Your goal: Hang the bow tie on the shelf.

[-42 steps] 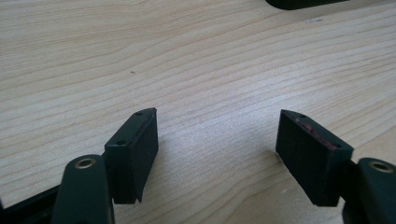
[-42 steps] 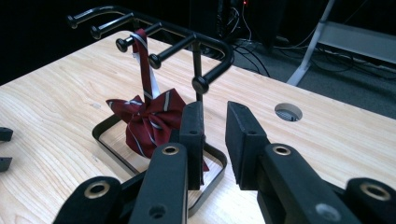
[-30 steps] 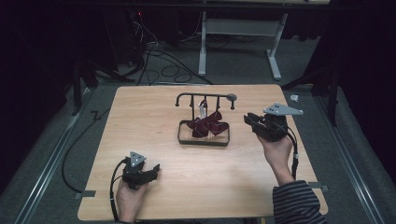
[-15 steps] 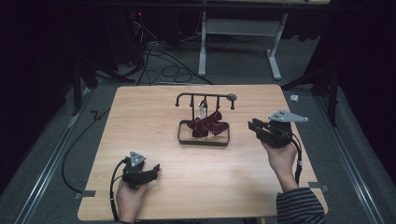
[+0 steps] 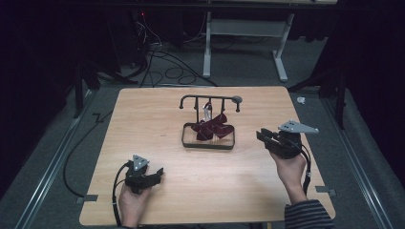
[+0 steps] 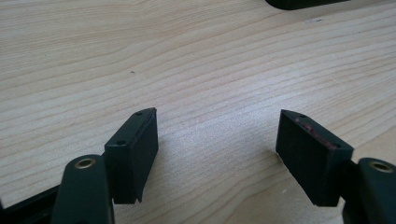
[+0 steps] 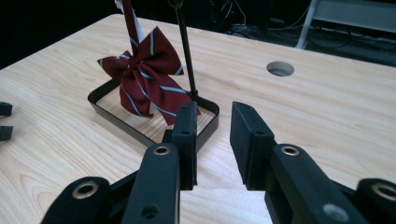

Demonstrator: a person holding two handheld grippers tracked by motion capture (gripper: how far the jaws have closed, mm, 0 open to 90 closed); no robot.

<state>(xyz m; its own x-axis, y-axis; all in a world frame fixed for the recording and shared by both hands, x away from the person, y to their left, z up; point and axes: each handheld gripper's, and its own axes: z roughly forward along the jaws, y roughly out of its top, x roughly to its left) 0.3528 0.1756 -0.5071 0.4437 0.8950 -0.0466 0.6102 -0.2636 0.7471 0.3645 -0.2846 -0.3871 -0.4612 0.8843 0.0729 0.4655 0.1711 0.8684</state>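
Observation:
A dark red striped bow tie (image 5: 212, 129) (image 7: 144, 79) hangs from a black rail stand (image 5: 210, 98), down into the stand's black tray base (image 5: 207, 145) (image 7: 95, 100) at the table's middle. My right gripper (image 5: 260, 135) (image 7: 212, 126) is held just right of the tray, pointing at it. Its jaws stand a little apart with nothing between them. My left gripper (image 5: 160, 171) (image 6: 217, 140) rests near the front left of the table, open wide over bare wood.
The wooden table (image 5: 143, 119) has a round hole (image 7: 280, 68) beyond the stand. The stand's thin upright pole (image 7: 184, 51) rises beside the bow tie. Cables (image 5: 157, 52) and a white desk frame (image 5: 248, 43) lie on the floor behind the table.
My right gripper has drawn back from the stand, toward the person and a little to the right. The left gripper has stayed put.

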